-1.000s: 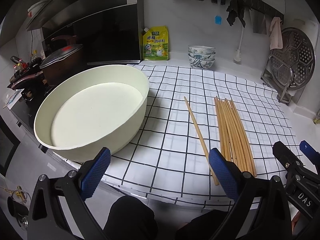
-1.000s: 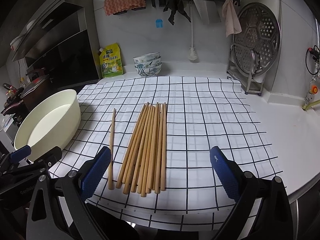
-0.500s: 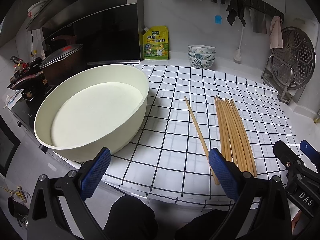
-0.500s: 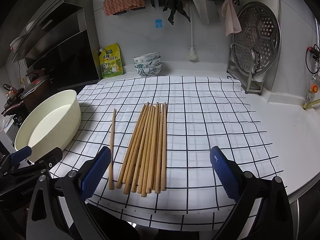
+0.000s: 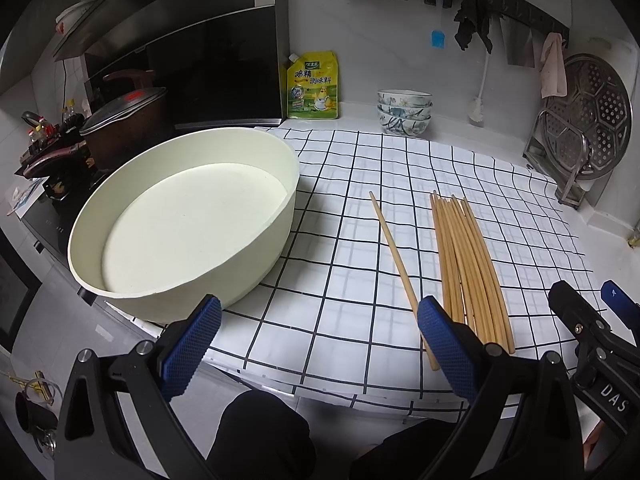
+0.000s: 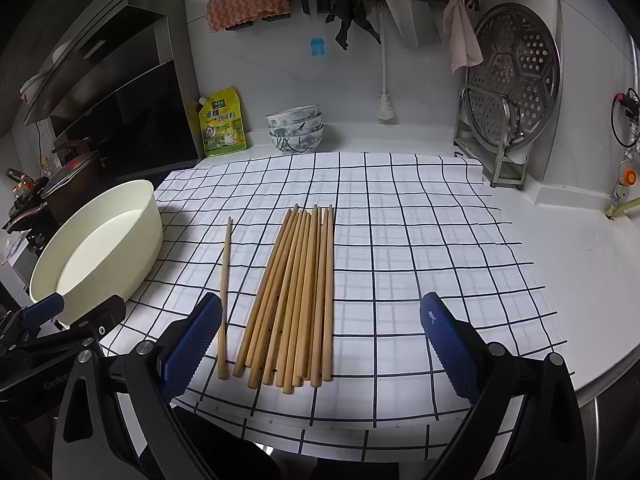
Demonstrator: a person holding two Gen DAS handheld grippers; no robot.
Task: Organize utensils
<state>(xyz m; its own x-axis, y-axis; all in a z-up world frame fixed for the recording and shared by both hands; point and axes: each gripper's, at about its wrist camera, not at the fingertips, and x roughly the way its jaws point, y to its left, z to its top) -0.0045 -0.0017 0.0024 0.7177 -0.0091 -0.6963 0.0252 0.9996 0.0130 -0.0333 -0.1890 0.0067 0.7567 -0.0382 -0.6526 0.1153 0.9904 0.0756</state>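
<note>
— So, what differs from a second ago?
— Almost nothing. Both claws sit where they were, and the chopsticks have not shifted on the checked cloth (image 6: 400,248).
— How do the claws stand?
— Left gripper (image 5: 316,344) is spread wide with nothing between its blue pads; right gripper (image 6: 320,344) is the same, wide apart and empty. Both hang at the near edge of the cloth, short of the sticks.
— Where are the utensils, taking the cloth as the landmark?
— Near its front edge, roughly mid-cloth, lies the chopstick bundle (image 6: 296,300), sticks side by side and touching, fanned slightly at the near ends. Just left of it, apart from the bundle, lies a single chopstick (image 6: 225,296).
— And room to move?
— Right of the bundle the cloth is bare out to its right edge. At the cloth's left edge stands the cream basin (image 5: 180,216), partly overhanging it. Beyond the cloth's far edge, stacked bowls (image 6: 296,130) and a yellow pouch (image 6: 222,124) stand against the wall, and a steamer rack (image 6: 512,80) at the far right corner.
</note>
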